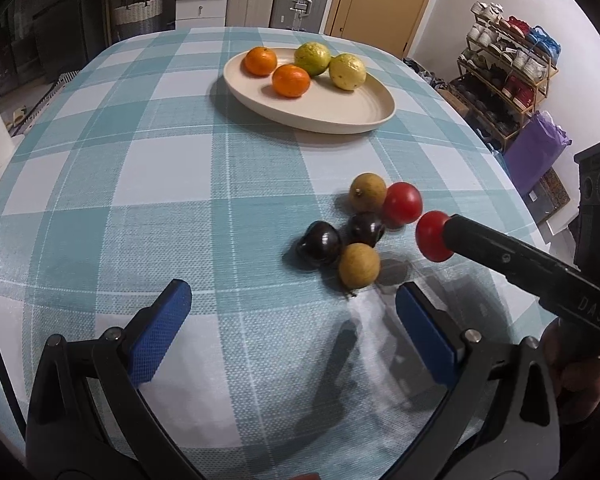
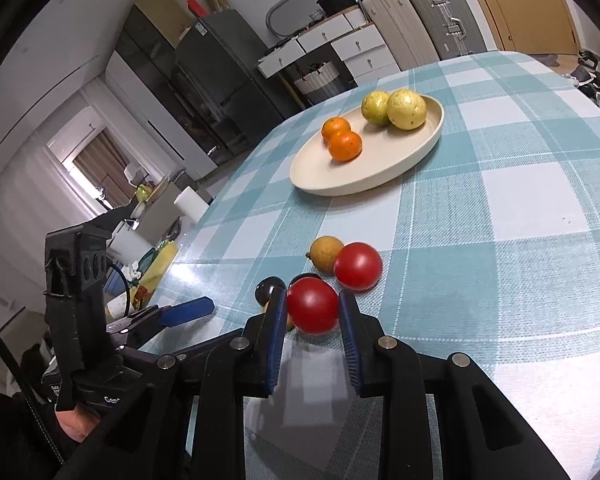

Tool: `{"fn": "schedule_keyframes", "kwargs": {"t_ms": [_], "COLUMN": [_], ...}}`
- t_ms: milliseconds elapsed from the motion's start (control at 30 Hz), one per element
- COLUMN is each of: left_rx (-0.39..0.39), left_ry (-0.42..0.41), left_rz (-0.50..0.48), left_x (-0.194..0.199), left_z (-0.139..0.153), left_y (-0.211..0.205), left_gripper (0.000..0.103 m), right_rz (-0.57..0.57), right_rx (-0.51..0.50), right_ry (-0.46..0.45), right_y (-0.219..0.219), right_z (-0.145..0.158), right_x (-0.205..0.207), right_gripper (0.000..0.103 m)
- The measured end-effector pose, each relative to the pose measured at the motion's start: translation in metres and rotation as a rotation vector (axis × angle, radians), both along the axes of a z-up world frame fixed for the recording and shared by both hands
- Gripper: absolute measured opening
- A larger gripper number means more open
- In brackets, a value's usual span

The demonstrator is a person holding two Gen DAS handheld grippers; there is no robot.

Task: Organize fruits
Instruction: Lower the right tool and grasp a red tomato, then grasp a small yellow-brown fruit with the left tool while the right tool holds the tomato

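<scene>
Left wrist view first: the cream oval plate (image 1: pixel 364 118) sits toward the far edge of the tabletop with its teal-and-white checked cloth (image 1: pixel 140 168), and it's already got four fruits on it, two round orange mandarins (image 1: pixel 291 80) and two yellow-green round fruits (image 1: pixel 347 71). So that part looks done. What's left is the loose cluster nearer the right edge: a shiny red tomato-like fruit on the cloth (image 1: pixel 402 203), two tan round fruits (image 1: pixel 359 265), and two dark purple glossy ones (image 1: pixel 320 243), all touching or just beside each other. The left gripper (image 1: pixel 292 320) hangs over bare cloth with its blue-padded fingers spread wide and nothing between them. Coming in from the right, the right gripper (image 1: pixel 436 236) carries a second red round fruit (image 1: pixel 433 236), lifted just clear of the cluster.

Right wrist view: same story up close. The right gripper's blue pads (image 2: pixel 348 320) are pinching the second red round fruit from both sides, and it sits just above the pile, with the plate well apart toward the far edge. The other red one lies right behind it, next to a tan one.

Progress guess: a bit under halfway. Four on the plate, one in the grip and probably headed there, five still on the cloth waiting. Those glossy round ones look like they'd roll if nudged.
</scene>
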State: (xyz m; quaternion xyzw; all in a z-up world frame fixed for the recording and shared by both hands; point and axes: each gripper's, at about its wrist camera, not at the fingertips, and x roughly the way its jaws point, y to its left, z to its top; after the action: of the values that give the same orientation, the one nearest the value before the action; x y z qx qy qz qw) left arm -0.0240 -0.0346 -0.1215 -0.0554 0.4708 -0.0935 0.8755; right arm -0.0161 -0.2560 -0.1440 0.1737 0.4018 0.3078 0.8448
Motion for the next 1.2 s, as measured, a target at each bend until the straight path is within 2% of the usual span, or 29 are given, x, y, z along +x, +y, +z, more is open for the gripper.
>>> {"fn": "schedule_keyframes", "kwargs": {"t_ms": [100, 433, 633, 800, 1200], "left_rx": [-0.005, -0.038, -0.09, -0.12, -0.19], "left_ry": [0.01, 0.019, 0.033, 0.055, 0.097], "left_rz": [-0.006, -0.008, -0.015, -0.028, -0.06], "left_x": [0.001, 0.008, 0.015, 0.018, 0.022], "left_z": [0.001, 0.002, 0.001, -0.002, -0.006], "left_y": [-0.005, -0.012, -0.011, -0.012, -0.013], "left_gripper": [0.102, 0.101, 0.078, 0.054, 0.025], "right_rz": [-0.001, -0.001, -0.016, -0.031, -0.03], "right_rx": [0.004, 0.009, 0.018, 0.03, 0.036], "right_ry": [-0.01, 0.005, 0.0, -0.003, 0.002], "right_y": [-0.004, -0.011, -0.019, -0.026, -0.027], "right_z": [0.002, -0.005, -0.005, -0.003, -0.005], "right_x": [-0.001, -0.002, -0.005, -0.005, -0.006], "right_gripper": [0.022, 0.022, 0.022, 0.022, 0.022]}}
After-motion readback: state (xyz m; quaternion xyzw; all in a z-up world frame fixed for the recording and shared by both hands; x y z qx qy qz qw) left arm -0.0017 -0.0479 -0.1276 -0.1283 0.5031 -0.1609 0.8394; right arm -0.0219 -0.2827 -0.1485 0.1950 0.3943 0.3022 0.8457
